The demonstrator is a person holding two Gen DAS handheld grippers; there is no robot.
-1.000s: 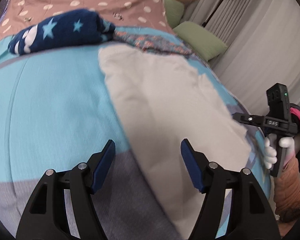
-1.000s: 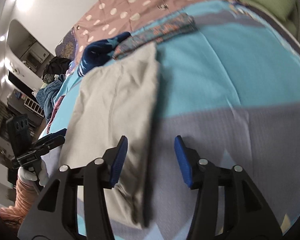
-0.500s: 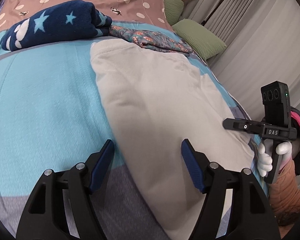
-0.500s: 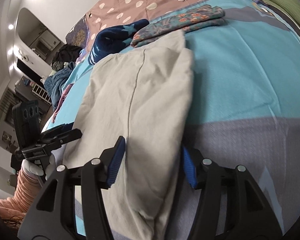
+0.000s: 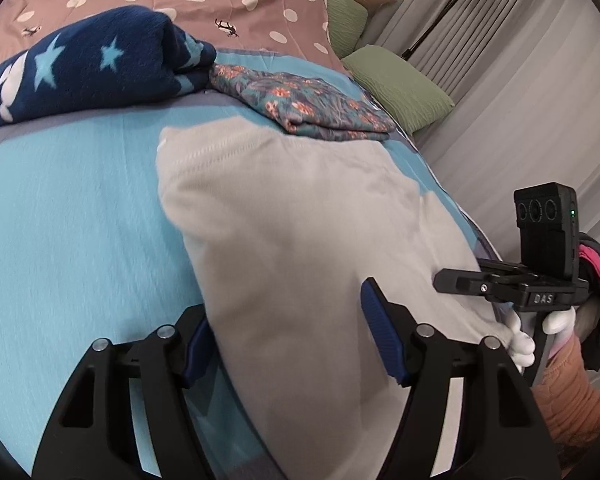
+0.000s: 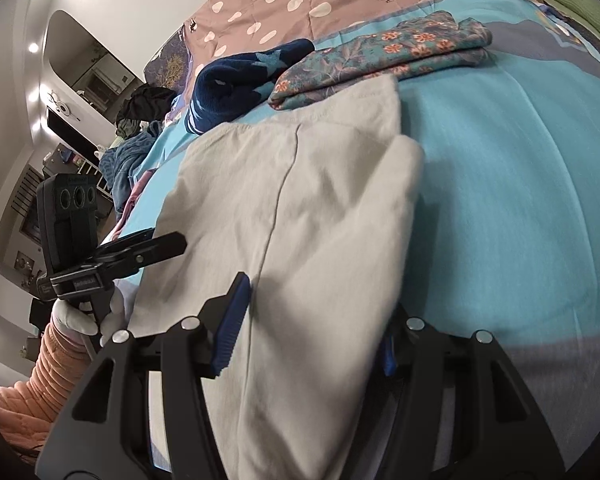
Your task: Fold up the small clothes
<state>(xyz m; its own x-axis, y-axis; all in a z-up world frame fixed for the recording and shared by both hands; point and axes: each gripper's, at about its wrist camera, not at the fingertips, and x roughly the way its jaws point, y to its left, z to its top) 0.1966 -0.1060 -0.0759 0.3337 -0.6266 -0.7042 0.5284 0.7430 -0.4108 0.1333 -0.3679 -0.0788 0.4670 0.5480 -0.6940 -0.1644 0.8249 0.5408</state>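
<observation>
Jaws of both grippers stand wide apart with the pale grey garment (image 5: 300, 216) running between them, neither closed on it. On the left gripper (image 5: 288, 342) the cloth covers most of the left blue pad; on the right gripper (image 6: 308, 320) it hides nearly all of the right pad, so contact there cannot be made out. The garment lies lengthwise on the bed (image 5: 68, 208), on the turquoise cover, its near end cut off below both views and its surface blurred. Its far end sits just beside the folded floral cloth (image 5: 308, 104), perhaps touching it. The navy star blanket (image 5: 88, 68) lies beside the floral cloth, farther up the bed. A green pillow (image 5: 400, 88) rests near the curtains.

Compared with half a second ago, both grippers have come forward and lower over the garment, which now fills more of each view and overlaps the pads that were then in plain sight.
</observation>
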